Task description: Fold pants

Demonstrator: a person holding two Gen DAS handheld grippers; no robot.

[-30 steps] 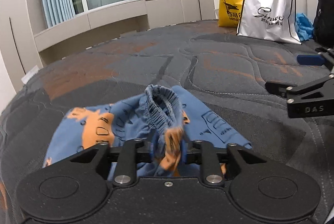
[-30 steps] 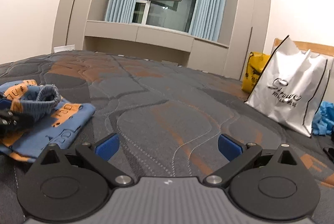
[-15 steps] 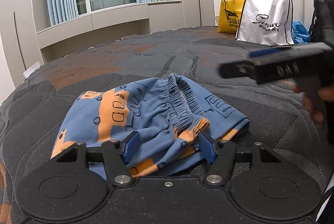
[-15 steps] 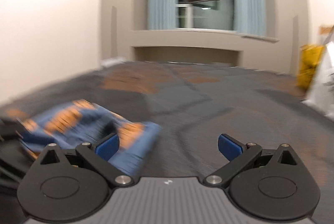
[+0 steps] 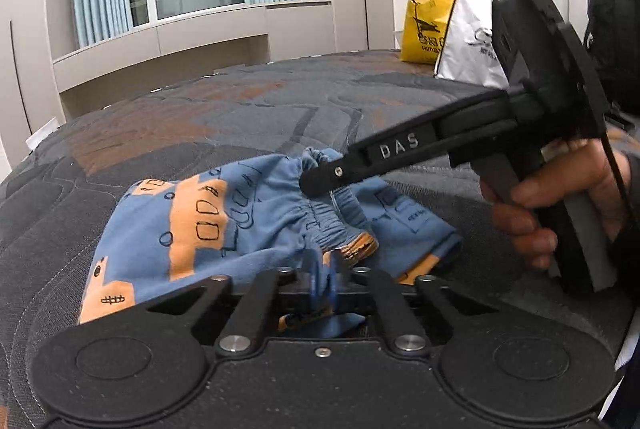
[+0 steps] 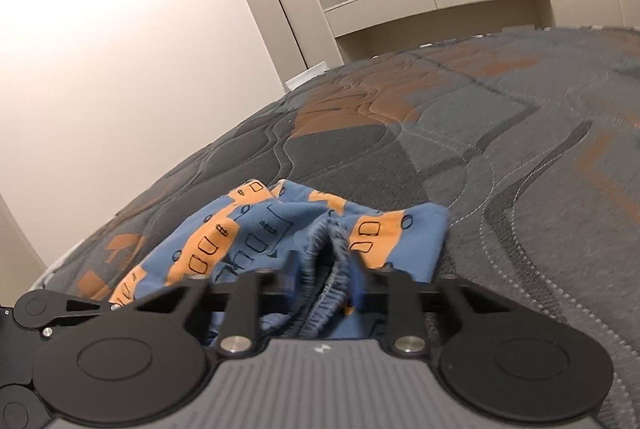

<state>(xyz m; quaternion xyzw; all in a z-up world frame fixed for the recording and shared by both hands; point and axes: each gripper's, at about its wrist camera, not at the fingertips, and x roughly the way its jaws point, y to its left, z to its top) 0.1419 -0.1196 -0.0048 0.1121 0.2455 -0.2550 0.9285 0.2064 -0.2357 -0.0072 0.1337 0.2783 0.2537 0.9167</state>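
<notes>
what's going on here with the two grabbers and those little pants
A person is folding small blue and orange pants on a quilted bed. The left claw is shut on the cloth near the waistband, and the right claw has closed on the elastic waistband from the other side. The pants lie bunched, not yet neatly folded.

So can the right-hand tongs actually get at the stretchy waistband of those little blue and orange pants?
Yes, it seems so: the right tongs look already closed on the gathered elastic waistband of the blue and orange pants, with nothing between them.
</notes>
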